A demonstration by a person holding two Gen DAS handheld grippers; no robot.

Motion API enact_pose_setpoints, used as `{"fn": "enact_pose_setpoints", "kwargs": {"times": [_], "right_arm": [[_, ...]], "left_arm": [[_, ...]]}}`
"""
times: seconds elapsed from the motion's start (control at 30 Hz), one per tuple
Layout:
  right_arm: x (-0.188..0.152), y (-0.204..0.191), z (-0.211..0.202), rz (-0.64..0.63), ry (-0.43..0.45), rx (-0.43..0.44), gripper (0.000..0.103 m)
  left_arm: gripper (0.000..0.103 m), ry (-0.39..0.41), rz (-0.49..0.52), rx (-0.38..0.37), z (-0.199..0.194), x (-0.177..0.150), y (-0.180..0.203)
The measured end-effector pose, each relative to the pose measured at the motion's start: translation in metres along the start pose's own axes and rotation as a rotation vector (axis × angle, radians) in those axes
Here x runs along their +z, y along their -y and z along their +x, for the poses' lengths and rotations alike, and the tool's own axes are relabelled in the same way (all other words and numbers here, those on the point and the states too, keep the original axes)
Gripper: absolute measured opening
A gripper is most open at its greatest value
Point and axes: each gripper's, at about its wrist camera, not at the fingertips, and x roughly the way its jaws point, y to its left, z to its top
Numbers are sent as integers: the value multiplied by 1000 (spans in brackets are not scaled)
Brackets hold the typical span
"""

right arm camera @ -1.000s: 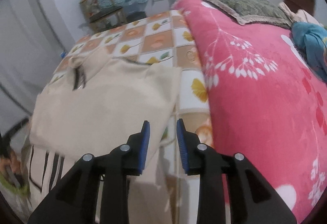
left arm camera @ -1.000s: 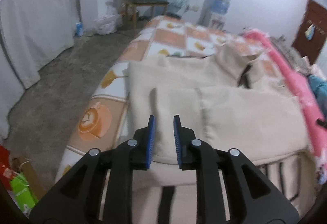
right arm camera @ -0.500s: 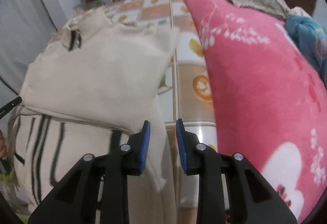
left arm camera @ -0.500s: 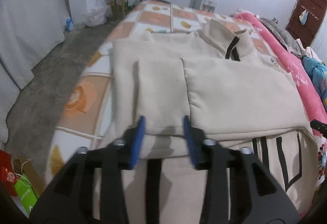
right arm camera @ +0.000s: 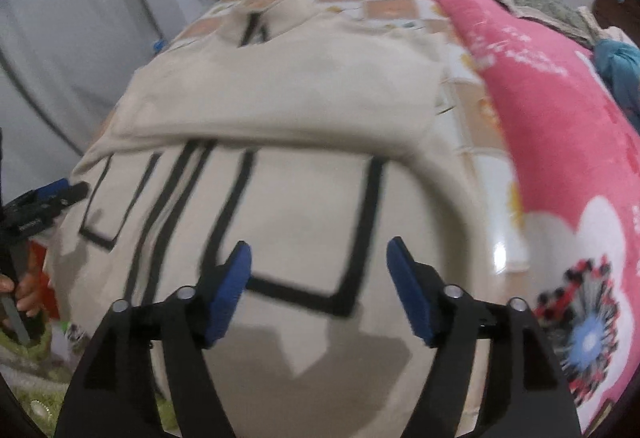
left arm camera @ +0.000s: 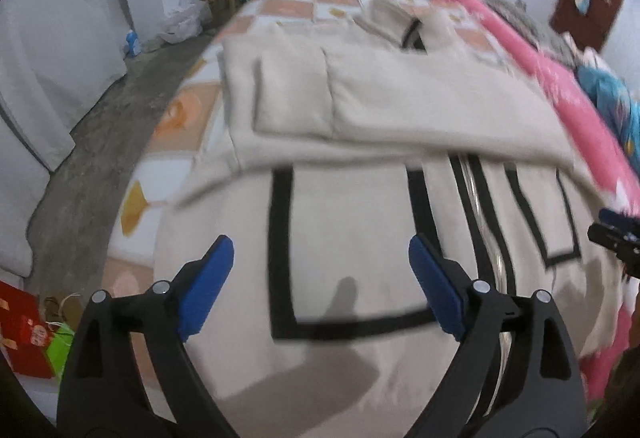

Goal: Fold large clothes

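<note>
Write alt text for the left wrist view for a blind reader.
The left gripper, jaws wide open and empty, hovers over a beige jacket with black stripes and a central zipper, laid on a bed with its upper part folded over. A pink blanket lies along the right, where the right gripper shows at the edge.

Matt beige fleece jacket (left arm camera: 360, 110), fuzzy pink blanket (right arm camera: 560, 126), rough concrete floor (left arm camera: 100, 126)
</note>
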Motion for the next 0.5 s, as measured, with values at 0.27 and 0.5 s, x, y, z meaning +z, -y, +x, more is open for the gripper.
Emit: {"fn": "enact_pose_setpoints", "kwargs": {"times": [0.27, 0.5], "right_arm": [[-29, -36, 12, -62, -43, -50, 83], [-41, -39, 35, -72, -74, -121, 95]], "left_arm": [[89, -85, 48, 22, 13, -39, 24], [94, -93, 52, 79, 17, -44, 26]]}}
